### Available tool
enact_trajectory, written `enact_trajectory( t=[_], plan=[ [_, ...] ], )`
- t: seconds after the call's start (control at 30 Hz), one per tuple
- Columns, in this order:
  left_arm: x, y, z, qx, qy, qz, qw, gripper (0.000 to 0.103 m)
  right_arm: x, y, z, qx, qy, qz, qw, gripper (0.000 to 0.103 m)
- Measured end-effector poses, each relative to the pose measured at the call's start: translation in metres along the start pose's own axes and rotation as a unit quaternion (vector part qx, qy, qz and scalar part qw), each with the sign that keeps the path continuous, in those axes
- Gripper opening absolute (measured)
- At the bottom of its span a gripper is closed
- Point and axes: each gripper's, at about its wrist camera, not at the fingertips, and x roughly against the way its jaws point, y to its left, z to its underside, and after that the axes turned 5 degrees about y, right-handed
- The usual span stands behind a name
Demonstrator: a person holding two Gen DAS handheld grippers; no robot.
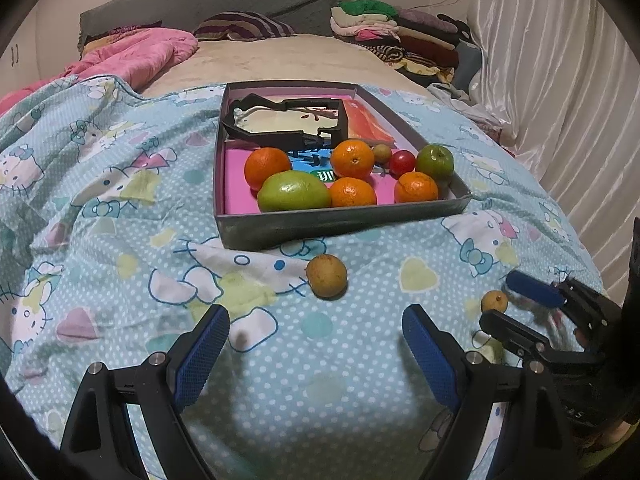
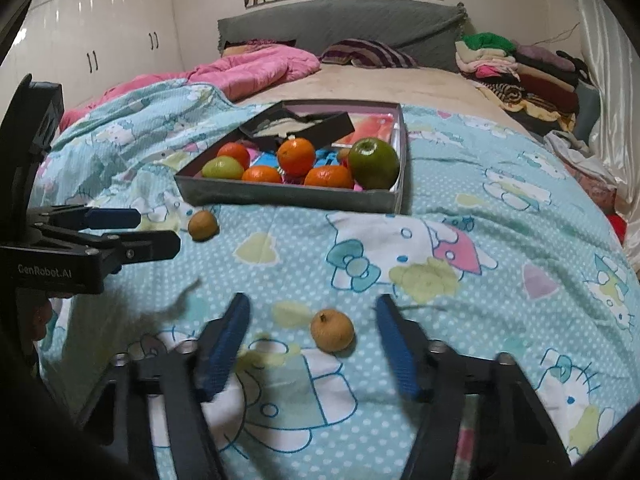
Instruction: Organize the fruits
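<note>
Two small brown round fruits lie loose on the cartoon-print bedspread in front of a grey box tray (image 1: 340,222). The larger brown fruit (image 1: 327,276) sits just ahead of my left gripper (image 1: 316,312), which is open and clear of it. The smaller brown fruit (image 2: 332,330) lies between the blue pads of my right gripper (image 2: 312,302); a gap shows on both sides, so it is open. The tray (image 2: 288,196) holds several oranges, a green oval fruit (image 1: 293,191), a green apple (image 2: 374,162), a red tomato (image 1: 402,162) and another small brown fruit.
A black frame (image 1: 280,120) and flat coloured packs fill the back of the tray. A pink quilt (image 1: 136,54) lies at the far left and folded clothes (image 1: 396,36) at the far right. White curtains hang along the right of the bed.
</note>
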Motion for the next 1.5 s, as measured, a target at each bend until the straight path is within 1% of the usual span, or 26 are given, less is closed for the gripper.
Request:
enact_trajectory(
  t=[0.03, 0.07, 0.13, 0.2, 0.27, 0.3, 0.33, 0.4, 0.47, 0.53, 0.67, 0.77, 0.8, 0.93, 1.1, 1.27, 1.33, 1.5],
  plan=[
    [0.0, 0.0, 0.0, 0.001, 0.0, -0.001, 1.0, 0.088, -0.001, -0.001, 0.001, -0.002, 0.002, 0.002, 1.0, 0.051],
    [-0.001, 0.0, 0.0, 0.0, -0.001, -0.001, 1.0, 0.088, -0.003, -0.002, 0.001, -0.005, 0.006, 0.006, 1.0, 0.049],
    [-0.002, 0.0, 0.0, 0.0, -0.002, -0.002, 1.0, 0.088, -0.006, -0.007, 0.002, -0.015, 0.012, 0.007, 1.0, 0.037],
    [-0.004, 0.0, -0.001, 0.002, -0.001, 0.0, 1.0, 0.088, -0.009, -0.01, 0.003, -0.02, 0.019, 0.004, 1.0, 0.032],
    [-0.006, 0.0, -0.003, 0.003, 0.0, 0.001, 1.0, 0.087, -0.013, -0.01, 0.004, -0.017, 0.026, 0.004, 1.0, 0.029],
    [-0.007, 0.0, -0.003, 0.004, 0.0, 0.001, 1.0, 0.084, -0.015, -0.01, 0.004, -0.014, 0.028, 0.004, 0.999, 0.027],
    [-0.01, 0.0, -0.004, 0.006, 0.002, 0.002, 1.0, 0.079, -0.016, -0.009, 0.004, -0.01, 0.029, 0.006, 1.0, 0.025],
    [-0.015, 0.001, -0.007, 0.01, 0.009, 0.009, 0.9999, 0.072, -0.017, -0.007, 0.005, -0.004, 0.031, 0.007, 0.999, 0.024],
    [-0.02, 0.001, -0.008, 0.012, 0.013, 0.008, 0.9998, 0.069, -0.017, -0.008, 0.005, -0.006, 0.03, 0.004, 1.0, 0.024],
    [-0.025, 0.0, -0.011, 0.013, 0.016, 0.011, 0.9997, 0.06, -0.017, -0.011, 0.005, -0.01, 0.028, -0.001, 1.0, 0.024],
    [-0.034, -0.005, -0.017, 0.008, 0.019, 0.017, 0.9996, 0.049, -0.015, -0.013, 0.004, -0.014, 0.024, -0.008, 1.0, 0.024],
    [-0.042, -0.007, -0.021, 0.004, 0.021, 0.019, 0.9996, 0.036, -0.013, -0.014, 0.003, -0.016, 0.019, -0.014, 1.0, 0.024],
    [-0.044, -0.007, -0.021, 0.005, 0.021, 0.021, 0.9995, 0.025, -0.012, -0.014, 0.003, -0.016, 0.018, -0.015, 1.0, 0.024],
    [-0.038, -0.002, -0.019, 0.011, 0.017, 0.035, 0.9992, 0.026, -0.01, -0.015, 0.002, -0.021, 0.014, -0.021, 0.999, 0.024],
    [-0.021, 0.008, -0.011, 0.023, 0.009, 0.041, 0.9989, 0.026, -0.006, -0.016, 0.0, -0.023, 0.005, -0.027, 0.999, 0.024],
    [-0.001, 0.018, -0.012, 0.029, -0.01, 0.038, 0.9988, 0.026, 0.0, -0.016, -0.006, -0.026, -0.011, -0.038, 0.999, 0.024],
    [0.006, 0.023, -0.016, 0.032, -0.02, 0.031, 0.9988, 0.026, 0.002, -0.016, -0.008, -0.027, -0.014, -0.04, 0.999, 0.024],
    [0.012, 0.035, -0.031, 0.038, -0.033, 0.021, 0.9985, 0.026, 0.005, -0.019, -0.019, -0.026, -0.027, -0.042, 0.998, 0.024]
  ],
)
